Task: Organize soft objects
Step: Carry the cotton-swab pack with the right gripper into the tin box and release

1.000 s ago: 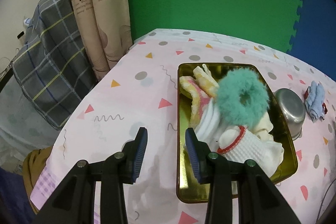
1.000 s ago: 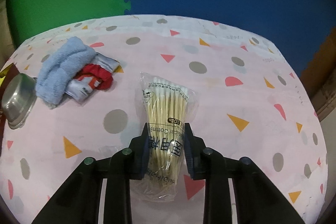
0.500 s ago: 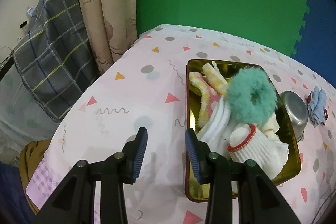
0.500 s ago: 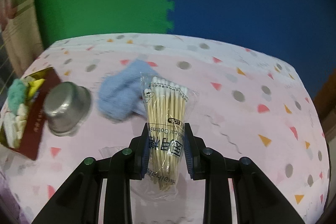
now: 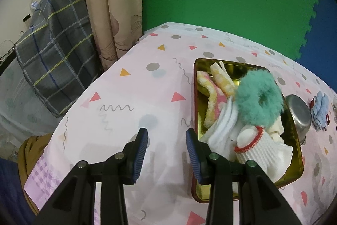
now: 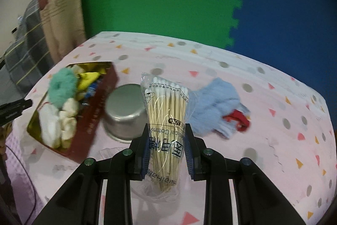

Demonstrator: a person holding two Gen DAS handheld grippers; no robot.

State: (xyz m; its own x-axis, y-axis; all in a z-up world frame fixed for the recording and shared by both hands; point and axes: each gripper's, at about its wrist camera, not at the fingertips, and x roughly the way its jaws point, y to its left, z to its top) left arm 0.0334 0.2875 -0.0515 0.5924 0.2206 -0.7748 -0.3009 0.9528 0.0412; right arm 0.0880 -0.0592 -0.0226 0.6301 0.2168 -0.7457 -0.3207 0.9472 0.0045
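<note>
My right gripper (image 6: 166, 130) is shut on a clear bag of cotton swabs (image 6: 166, 113), held up above the table. Behind the bag lie a light blue cloth (image 6: 214, 104) and a red item (image 6: 237, 117). A gold tin (image 5: 194, 98) holds a teal fluffy ring (image 5: 259, 100), a yellow and pink cloth (image 5: 214, 90) and white socks (image 5: 252, 149). The same tin (image 6: 92, 119) shows at the left in the right wrist view. My left gripper (image 5: 166, 136) hangs open over the tablecloth, just left of the tin, with nothing between its fingers.
An upturned steel bowl (image 6: 124, 113) sits between the tin and the blue cloth. The table carries a pink patterned cloth (image 5: 126, 98). A plaid cushion (image 5: 54, 60) and a curtain (image 5: 111, 3) stand off the table's left edge. Green and blue foam wall behind.
My right gripper has swung left and risen with the swab bag, bringing the bowl and the tin into its view. The left gripper has stayed almost still.
</note>
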